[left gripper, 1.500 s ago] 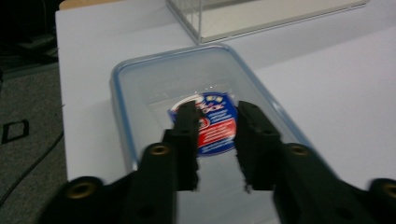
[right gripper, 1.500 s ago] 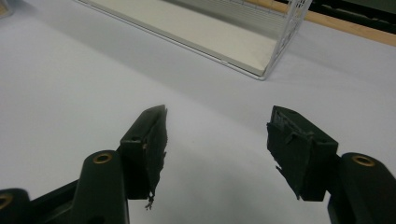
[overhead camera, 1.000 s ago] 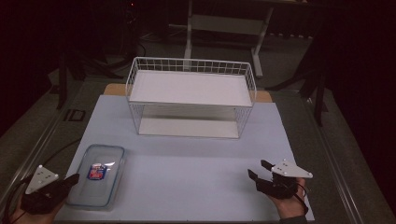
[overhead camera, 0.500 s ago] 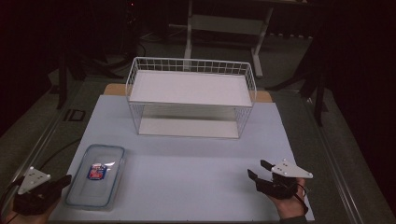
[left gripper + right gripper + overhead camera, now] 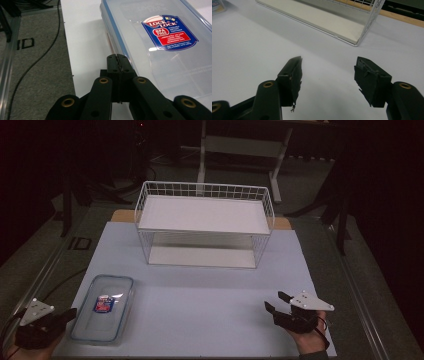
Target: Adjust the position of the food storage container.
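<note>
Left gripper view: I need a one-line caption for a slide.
Closed left gripper at the edge of a clear lidded container bearing a blue-and-red label.

On my bench [image 5: 200, 295] a two-level wire shelf rack [image 5: 205, 222] stands toward the far side, roughly centred. A lidded storage container [image 5: 102, 307] lies flat at the near left, well apart from the rack, its long side running away from me. My left tongs [image 5: 70, 314] sit at the near left corner, just left of the container; in the left gripper view their tips [image 5: 117, 63] lie just beside its near left edge [image 5: 120, 40], whether touching I cannot tell. My right tongs [image 5: 276, 303] rest at the near right, well apart from the rack, pointing left across the bench toward the container's side. Beyond the bench, behind the rack, a desk frame [image 5: 240, 145] stands on the floor.
</note>
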{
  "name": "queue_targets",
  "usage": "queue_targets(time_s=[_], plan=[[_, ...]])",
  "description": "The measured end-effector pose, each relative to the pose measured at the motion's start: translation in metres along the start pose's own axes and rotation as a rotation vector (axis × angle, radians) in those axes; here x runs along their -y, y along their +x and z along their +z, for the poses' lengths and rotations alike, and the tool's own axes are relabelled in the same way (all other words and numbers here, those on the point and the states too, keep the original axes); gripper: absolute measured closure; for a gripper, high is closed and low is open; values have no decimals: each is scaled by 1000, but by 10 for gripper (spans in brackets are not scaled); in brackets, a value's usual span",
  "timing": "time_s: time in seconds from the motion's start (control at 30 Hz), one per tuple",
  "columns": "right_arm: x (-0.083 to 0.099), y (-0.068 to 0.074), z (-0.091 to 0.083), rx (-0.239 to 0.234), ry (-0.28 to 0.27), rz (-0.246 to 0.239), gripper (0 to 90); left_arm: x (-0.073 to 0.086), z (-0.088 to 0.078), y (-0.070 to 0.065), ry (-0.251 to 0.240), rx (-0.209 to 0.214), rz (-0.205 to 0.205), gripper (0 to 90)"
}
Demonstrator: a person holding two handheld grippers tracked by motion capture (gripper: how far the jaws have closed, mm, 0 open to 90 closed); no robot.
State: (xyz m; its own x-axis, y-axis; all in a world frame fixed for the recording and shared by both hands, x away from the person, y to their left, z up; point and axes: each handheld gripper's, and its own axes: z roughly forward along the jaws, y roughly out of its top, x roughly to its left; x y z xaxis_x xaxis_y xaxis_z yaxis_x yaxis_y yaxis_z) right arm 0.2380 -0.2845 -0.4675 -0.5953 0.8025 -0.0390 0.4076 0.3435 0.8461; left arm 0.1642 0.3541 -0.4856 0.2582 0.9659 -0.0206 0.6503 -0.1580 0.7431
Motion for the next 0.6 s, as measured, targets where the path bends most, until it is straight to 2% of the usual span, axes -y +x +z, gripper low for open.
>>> queue_targets(time_s=[0.17,0.2,0.5,0.53,0.57,0.6], plan=[[0,0,1,-4,1,-1,390,-3,3,-6,15,23,33,897],[0,0,1,-4,0,-3,390,-5,4,-13,18,34,56,897],[-1,1,3,-11,2,-5,394,-11,9,-32,34,93,111,898],[-1,1,3,-12,3,-5,394,-13,10,-38,39,107,129,897],[-1,1,4,-13,3,-6,395,-13,10,-38,39,107,129,898],[-1,1,4,-13,5,-7,395,-14,11,-44,46,120,151,897]])
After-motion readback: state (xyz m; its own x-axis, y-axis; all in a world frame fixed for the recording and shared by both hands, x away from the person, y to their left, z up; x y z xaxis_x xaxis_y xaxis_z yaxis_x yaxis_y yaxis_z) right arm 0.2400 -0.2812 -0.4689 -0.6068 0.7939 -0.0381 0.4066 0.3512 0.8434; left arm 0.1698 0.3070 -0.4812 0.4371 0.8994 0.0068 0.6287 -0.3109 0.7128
